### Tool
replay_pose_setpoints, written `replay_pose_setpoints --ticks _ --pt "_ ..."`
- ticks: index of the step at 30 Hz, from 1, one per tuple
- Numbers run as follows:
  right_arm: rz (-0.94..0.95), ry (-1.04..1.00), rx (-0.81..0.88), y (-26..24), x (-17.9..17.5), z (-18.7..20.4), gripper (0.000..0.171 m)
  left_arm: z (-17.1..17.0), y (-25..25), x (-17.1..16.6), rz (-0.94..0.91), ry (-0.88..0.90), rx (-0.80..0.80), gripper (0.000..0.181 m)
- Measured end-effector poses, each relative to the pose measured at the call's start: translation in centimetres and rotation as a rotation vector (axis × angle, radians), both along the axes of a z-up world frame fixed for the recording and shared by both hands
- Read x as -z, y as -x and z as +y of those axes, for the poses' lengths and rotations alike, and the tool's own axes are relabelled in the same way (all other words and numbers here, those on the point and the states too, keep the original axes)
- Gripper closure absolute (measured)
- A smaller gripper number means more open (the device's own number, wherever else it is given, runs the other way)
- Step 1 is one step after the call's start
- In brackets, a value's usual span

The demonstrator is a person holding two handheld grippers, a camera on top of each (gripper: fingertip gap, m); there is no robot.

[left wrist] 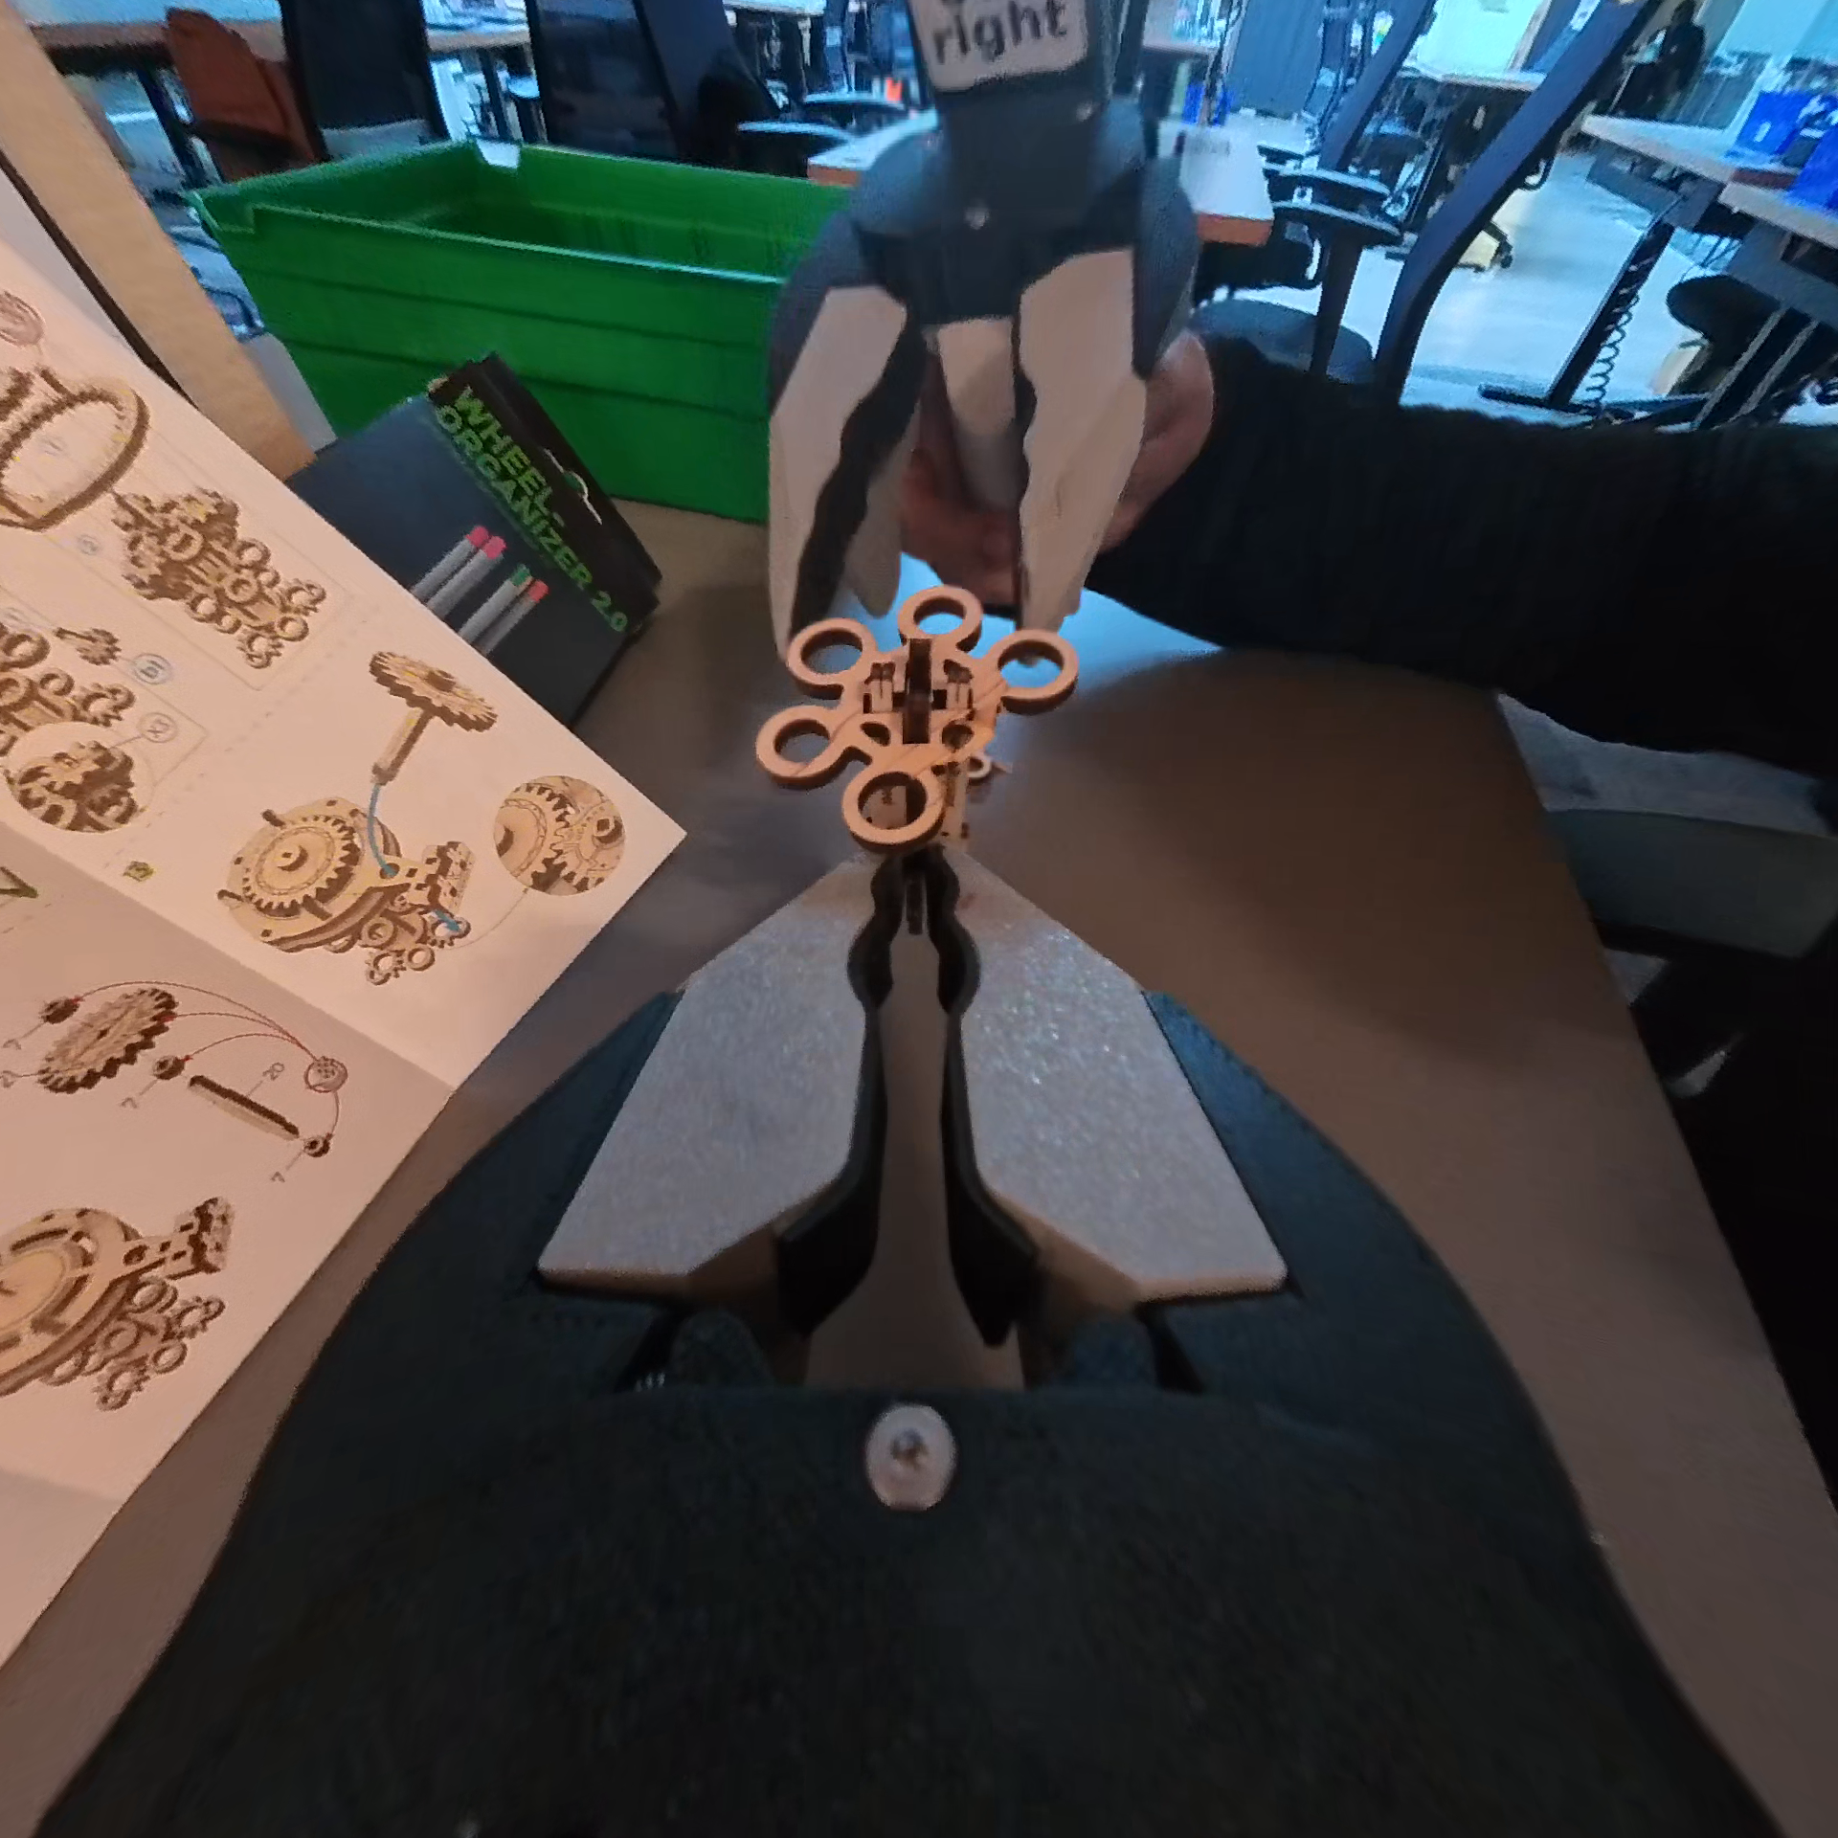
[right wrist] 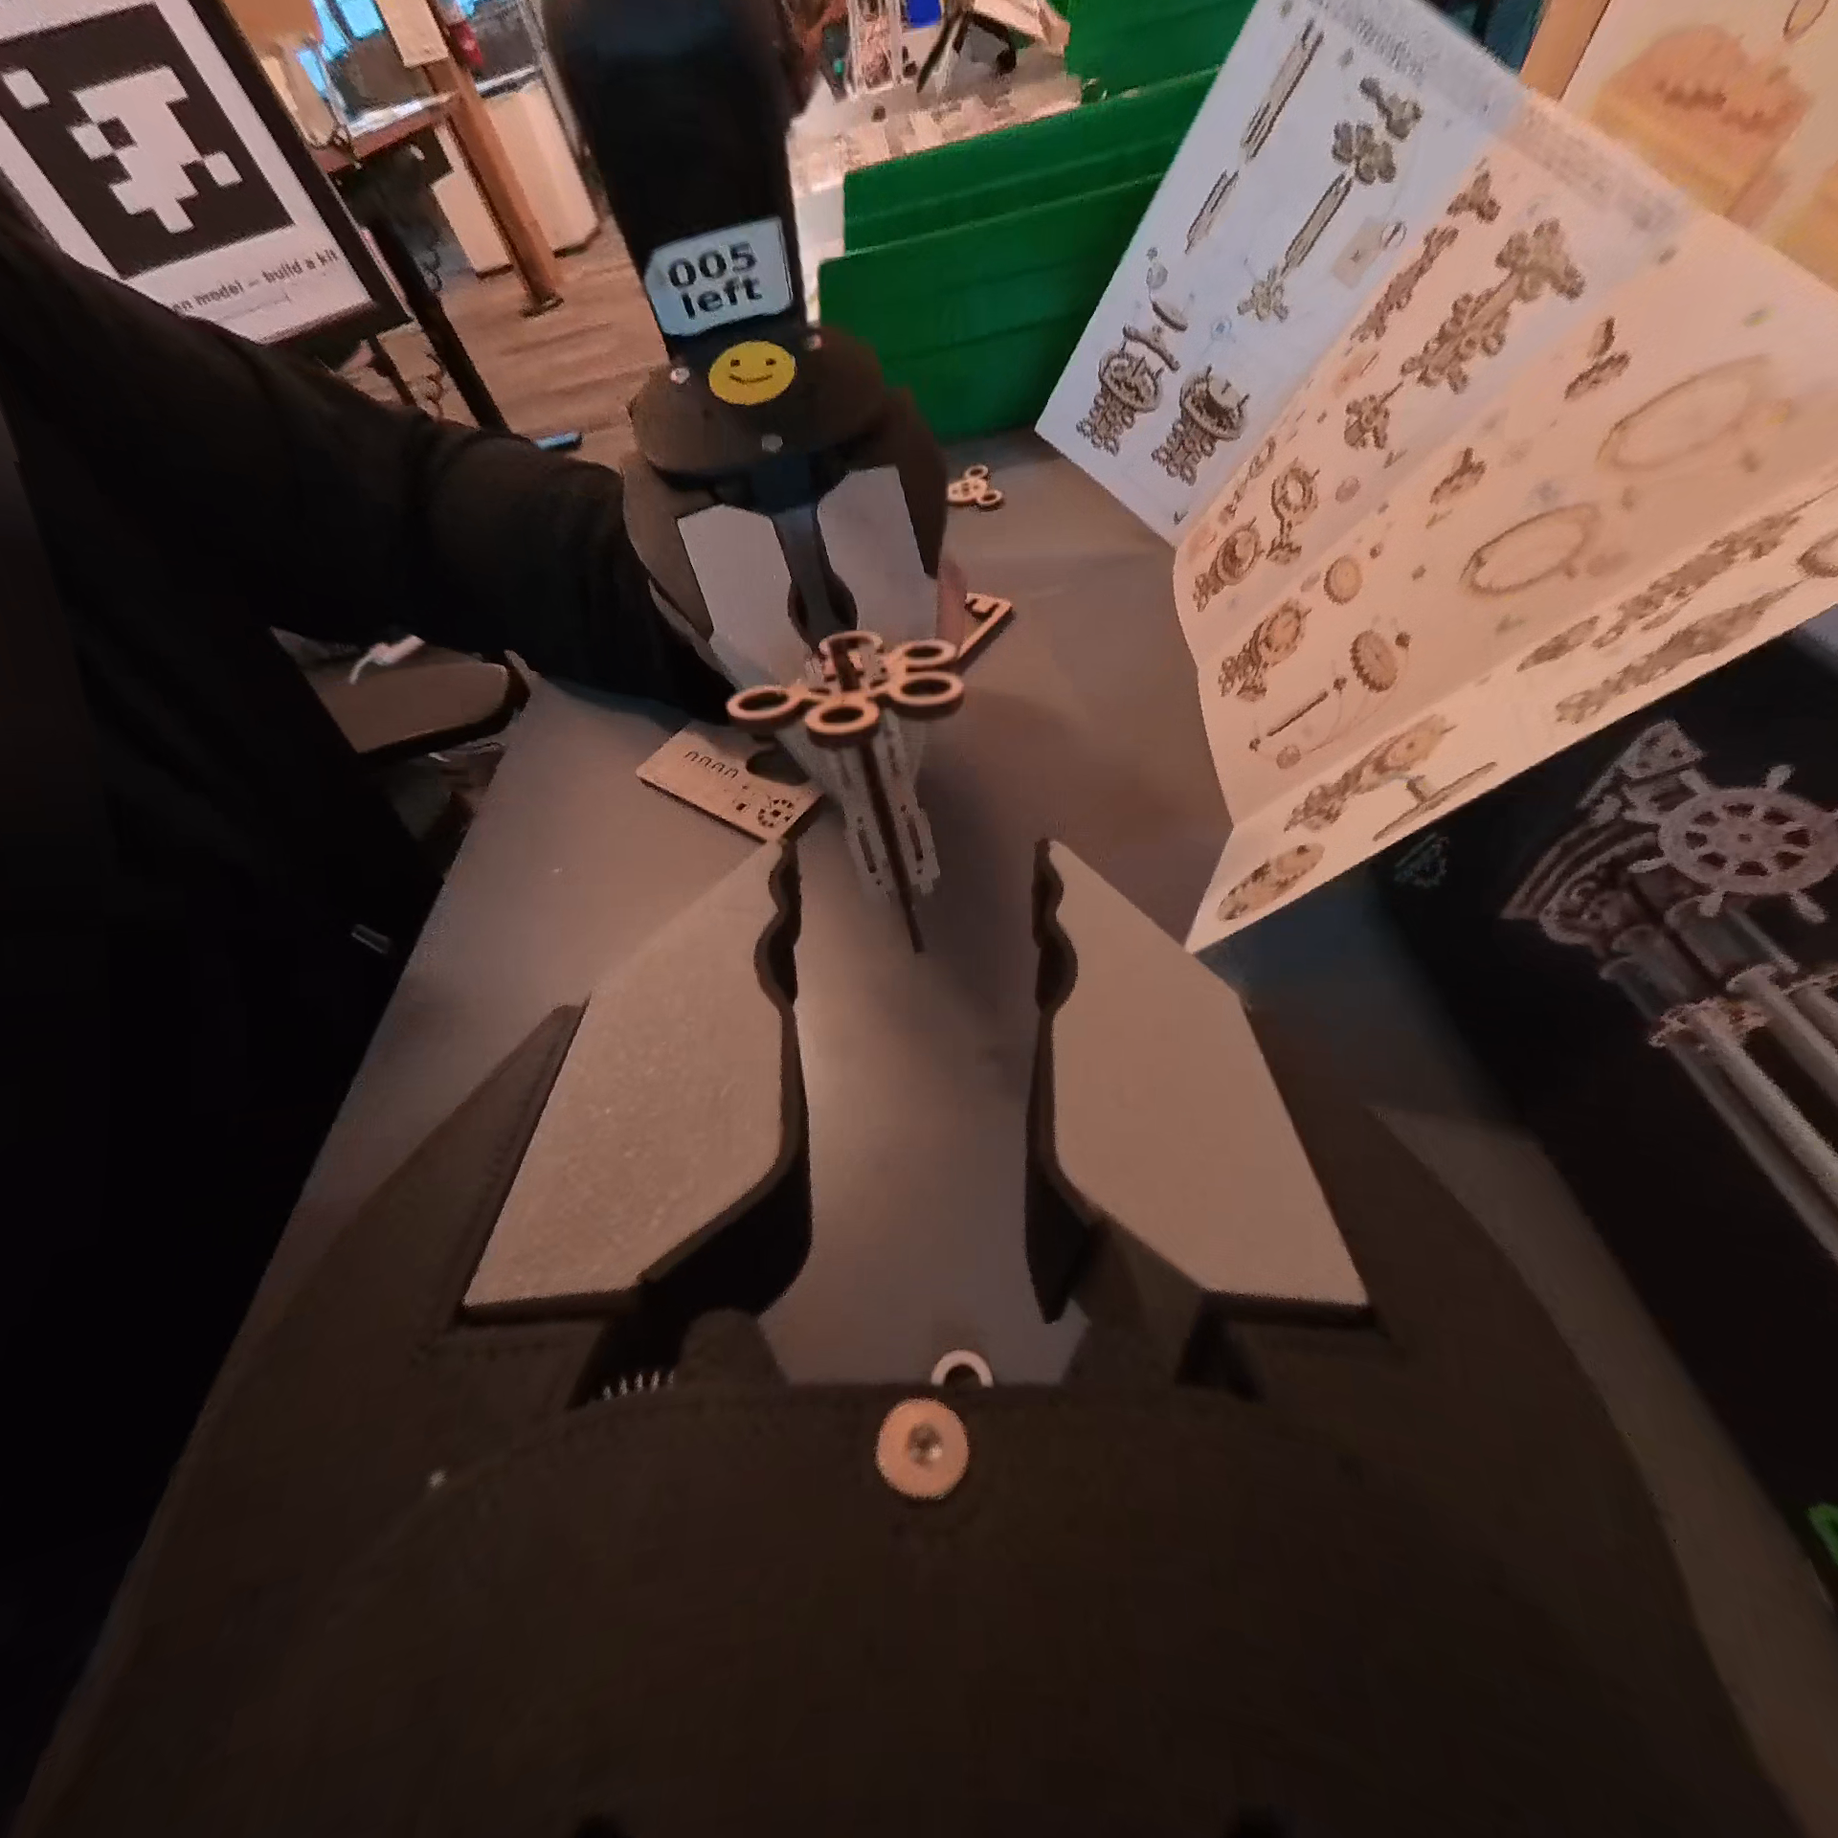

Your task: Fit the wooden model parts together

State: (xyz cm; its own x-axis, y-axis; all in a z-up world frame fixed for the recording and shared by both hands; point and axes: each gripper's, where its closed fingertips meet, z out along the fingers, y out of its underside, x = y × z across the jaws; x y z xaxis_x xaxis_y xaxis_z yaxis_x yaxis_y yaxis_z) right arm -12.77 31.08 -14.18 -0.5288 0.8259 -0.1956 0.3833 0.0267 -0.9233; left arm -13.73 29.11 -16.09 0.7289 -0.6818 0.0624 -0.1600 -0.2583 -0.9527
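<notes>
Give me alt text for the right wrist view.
The open right gripper faces the left gripper, which is shut on a wooden model part with a ringed top above a grey table. An instruction sheet stands to the right.

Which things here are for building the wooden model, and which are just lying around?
For the job:
wooden ring-flower assembly, held by the left gripper
right gripper, open
instruction sheet
loose wooden pieces

Just lying about:
green bins
dark kit box
office chairs
</notes>
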Motion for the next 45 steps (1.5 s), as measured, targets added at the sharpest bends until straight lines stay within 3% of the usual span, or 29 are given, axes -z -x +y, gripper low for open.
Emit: replay_pose_setpoints --ticks 6,10,16,21,25,30,36,45 --pt "-0.006 0.019 -0.044 1.1 0.9 -2.7 0.129 -0.1 -0.3 -0.3 -0.007 -0.010 0.004 0.181" --pt "0.019 -0.021 -0.024 2.0 1.3 -3.2 0.153 -0.1 -0.5 -0.3 -0.007 -0.007 0.007 0.181" --pt "0.047 0.012 -0.013 2.2 1.1 -2.9 0.154 0.0 -0.2 -0.5 -0.064 0.031 0.001 0.180" --pt "0.064 0.001 0.024 1.9 0.5 -1.7 0.155 -0.1 1.0 1.2 0.041 0.119 0.001 0.171" --pt "0.041 -0.034 0.067 2.0 1.0 -0.6 0.155 -0.2 2.3 0.2 0.024 0.119 -0.013 0.171" --pt "-0.060 0.019 0.040 2.0 2.2 -1.2 0.154 0.1 3.7 -1.8 -0.021 0.050 -0.056 0.169" --pt "-0.234 -0.063 0.012 1.1 4.6 -1.8 0.154 0.1 3.8 -2.5 -0.014 -0.006 -0.066 0.168" --pt "-0.370 -0.191 0.054 0.7 6.8 -1.4 0.154 -0.1 1.4 1.4 0.068 0.135 0.011 0.174"
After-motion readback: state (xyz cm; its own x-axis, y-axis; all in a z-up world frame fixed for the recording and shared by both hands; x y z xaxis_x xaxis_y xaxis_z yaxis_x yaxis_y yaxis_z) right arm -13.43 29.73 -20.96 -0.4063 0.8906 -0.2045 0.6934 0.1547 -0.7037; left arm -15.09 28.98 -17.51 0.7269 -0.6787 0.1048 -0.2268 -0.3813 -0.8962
